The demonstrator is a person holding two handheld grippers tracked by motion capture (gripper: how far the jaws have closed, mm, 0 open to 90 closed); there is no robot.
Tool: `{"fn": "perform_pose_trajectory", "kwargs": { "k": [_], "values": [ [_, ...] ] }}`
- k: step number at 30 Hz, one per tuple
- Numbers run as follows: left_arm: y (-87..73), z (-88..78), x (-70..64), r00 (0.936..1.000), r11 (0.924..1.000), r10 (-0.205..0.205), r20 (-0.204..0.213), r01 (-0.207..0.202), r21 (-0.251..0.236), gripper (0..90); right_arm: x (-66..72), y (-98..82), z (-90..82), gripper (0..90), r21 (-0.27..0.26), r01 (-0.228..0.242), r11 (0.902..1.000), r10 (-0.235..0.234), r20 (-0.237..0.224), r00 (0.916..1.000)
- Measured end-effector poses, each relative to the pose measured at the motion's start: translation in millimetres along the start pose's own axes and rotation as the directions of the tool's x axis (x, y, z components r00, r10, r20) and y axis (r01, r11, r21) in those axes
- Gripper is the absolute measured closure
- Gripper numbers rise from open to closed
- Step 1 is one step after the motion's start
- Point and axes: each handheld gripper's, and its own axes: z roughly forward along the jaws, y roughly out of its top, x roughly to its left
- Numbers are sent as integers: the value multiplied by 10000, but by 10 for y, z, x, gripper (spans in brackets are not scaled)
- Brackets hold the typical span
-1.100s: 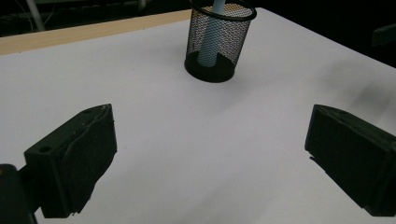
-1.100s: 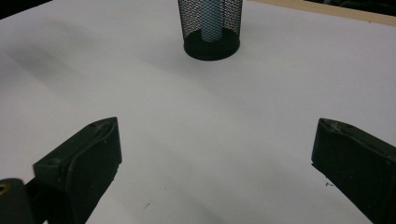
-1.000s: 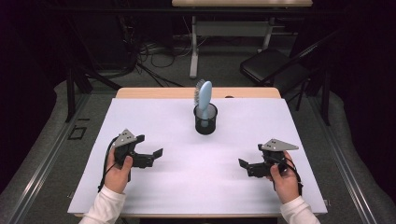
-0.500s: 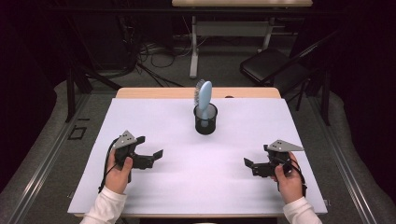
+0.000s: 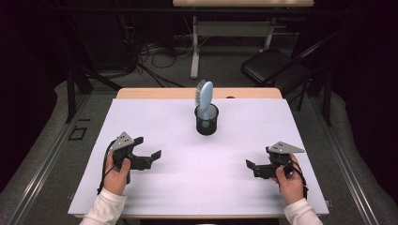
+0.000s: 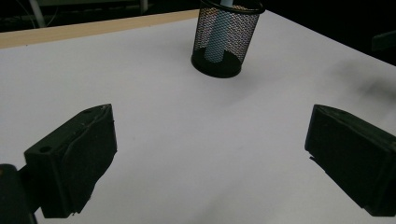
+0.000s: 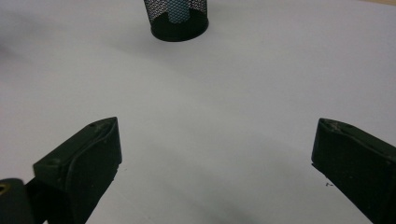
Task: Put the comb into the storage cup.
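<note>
Just 1 brush [image 5: 205, 96] in 1 mesh cup [image 5: 206, 121], 2 tongs w/ jaws apart.

hairbrush [image 5: 204, 96] stands in the mesh cup [image 5: 206, 121], mid-table toward the far edge. left gripper [image 5: 149, 158] sits near-left of the cup, right gripper [image 5: 252, 168] near-right, both well apart from it.

A pale blue plastic hairbrush [image 5: 205, 99] stands upright, handle down, in a black wire-mesh cup [image 5: 206, 120] at the table's twelve o'clock.
</note>
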Motion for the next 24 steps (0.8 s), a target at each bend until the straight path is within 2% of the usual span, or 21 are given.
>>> {"fn": "perform_pose_trajectory", "kwargs": {
  "k": [12, 24],
  "values": [
    [-47, 29, 35, 10000, 10000, 81, -38, -81, 28, 25, -1, -49, 14, 10, 72, -27, 10000, 26, 174, 9998],
    [-75, 40, 50, 9999, 9999, 79, -107, -78, 110, 25, -3, -63, 54, 10, 148, -5, 9999, 3, 125, 9999]
  ]
}}
